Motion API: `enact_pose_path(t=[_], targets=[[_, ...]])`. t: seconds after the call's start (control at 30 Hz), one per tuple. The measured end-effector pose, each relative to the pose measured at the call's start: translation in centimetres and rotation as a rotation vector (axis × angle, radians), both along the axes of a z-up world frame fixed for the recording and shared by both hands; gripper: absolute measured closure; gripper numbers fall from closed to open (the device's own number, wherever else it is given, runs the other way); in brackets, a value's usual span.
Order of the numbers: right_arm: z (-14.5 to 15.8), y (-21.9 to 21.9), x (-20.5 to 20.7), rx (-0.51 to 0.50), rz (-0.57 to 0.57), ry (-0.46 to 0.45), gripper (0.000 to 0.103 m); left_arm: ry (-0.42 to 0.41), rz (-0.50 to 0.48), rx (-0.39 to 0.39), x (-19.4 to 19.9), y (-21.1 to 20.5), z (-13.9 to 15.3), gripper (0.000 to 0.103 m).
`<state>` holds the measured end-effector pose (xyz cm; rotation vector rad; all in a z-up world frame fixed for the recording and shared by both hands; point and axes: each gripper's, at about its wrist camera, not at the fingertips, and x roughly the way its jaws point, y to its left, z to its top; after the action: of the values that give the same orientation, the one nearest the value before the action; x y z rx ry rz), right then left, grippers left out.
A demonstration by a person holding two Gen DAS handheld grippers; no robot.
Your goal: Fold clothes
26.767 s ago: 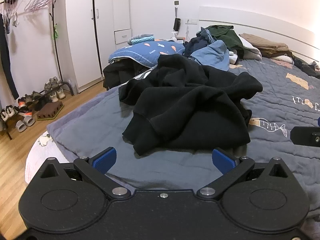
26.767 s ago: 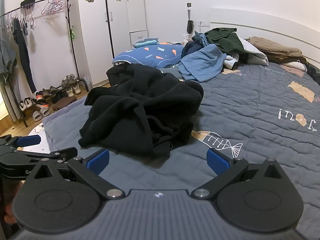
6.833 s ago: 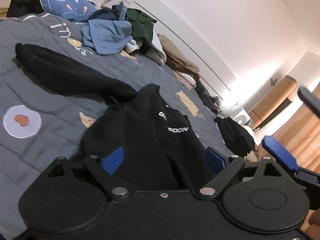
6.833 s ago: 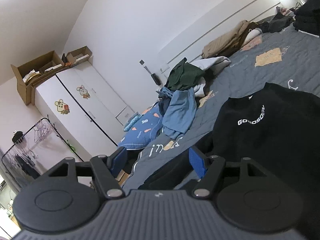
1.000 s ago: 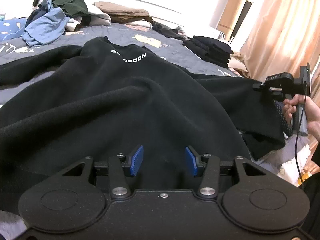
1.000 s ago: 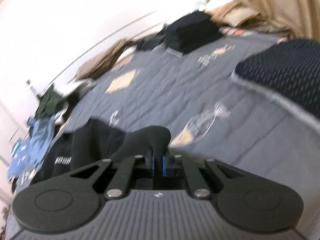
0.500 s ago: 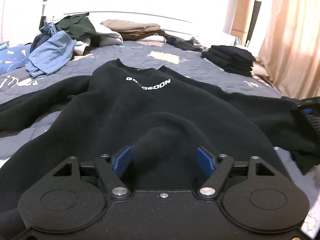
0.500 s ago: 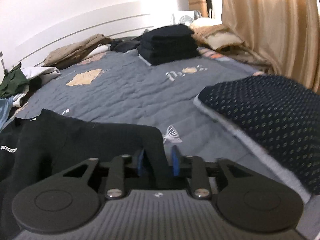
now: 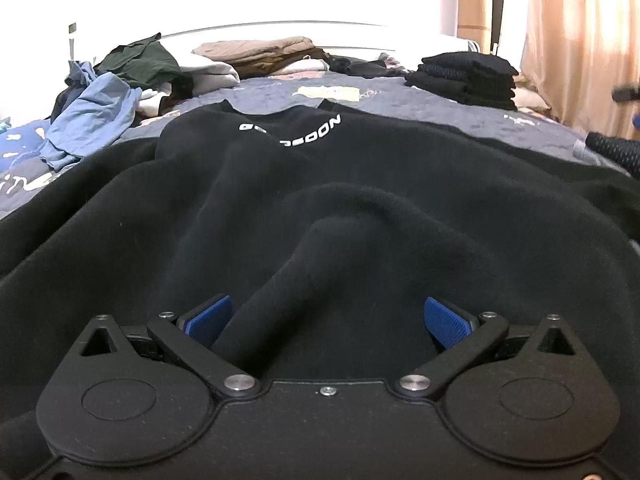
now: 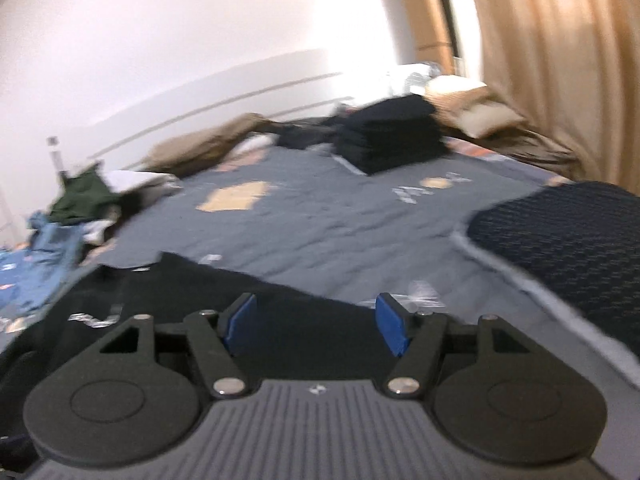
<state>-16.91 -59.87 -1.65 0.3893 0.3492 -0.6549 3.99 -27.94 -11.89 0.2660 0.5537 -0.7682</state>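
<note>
From the left wrist, the left tool [image 9: 326, 320] is low over the black sweatshirt [image 9: 360, 184], which lies spread flat on the bed's grey quilt [image 9: 440, 96], neck away, white lettering below the collar. Its jaws are opening, spread wide; a raised ridge of the black cloth runs between the blue pads [image 9: 208, 318], leaning against the left-hand one, but nothing is squeezed. Beyond the collar sit a blue shirt [image 9: 96, 116], a dark green garment [image 9: 140, 60], tan folded clothes [image 9: 260, 50] and a stack of folded black clothes [image 9: 468, 76]. Curtains [image 9: 580, 40] hang at the right.

From the right wrist, blurred, the right tool [image 10: 316, 326] is over a sleeve of the sweatshirt [image 10: 224, 284] stretched across the quilt [image 10: 340, 220]. Its jaws are opening too, with black cloth lying under the gap and the pads not gripping it. A dark dotted cushion [image 10: 568, 248] lies to the right, the black stack [image 10: 392, 136] further back.
</note>
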Motion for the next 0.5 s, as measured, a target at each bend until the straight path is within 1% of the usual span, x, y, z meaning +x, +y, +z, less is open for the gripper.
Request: enact_pose_path(t=[0.13,0.2,0.33,0.5], targets=[[0.5,2.6,1.4,-0.005,0.091,-0.006,0.037,-0.061,-0.003,0.031,-0.9,-0.3,-0.7,0.000],[0.7,3.7,1.8,0.009,0.127,-0.009,0.037,-0.077,-0.001,0.035,-1.1,-0.4,-0.8,0.000],[0.9,5.2,2.2,0.049,0.181,-0.023,0.037,-0.079,-0.013,0.021,-1.0,0.0,-0.9,0.000],[1.1,6.2,2.2,0.069,0.209,-0.035,0.036,-0.040,-0.024,-0.007,-0.3,0.4,-1.0,0.000]])
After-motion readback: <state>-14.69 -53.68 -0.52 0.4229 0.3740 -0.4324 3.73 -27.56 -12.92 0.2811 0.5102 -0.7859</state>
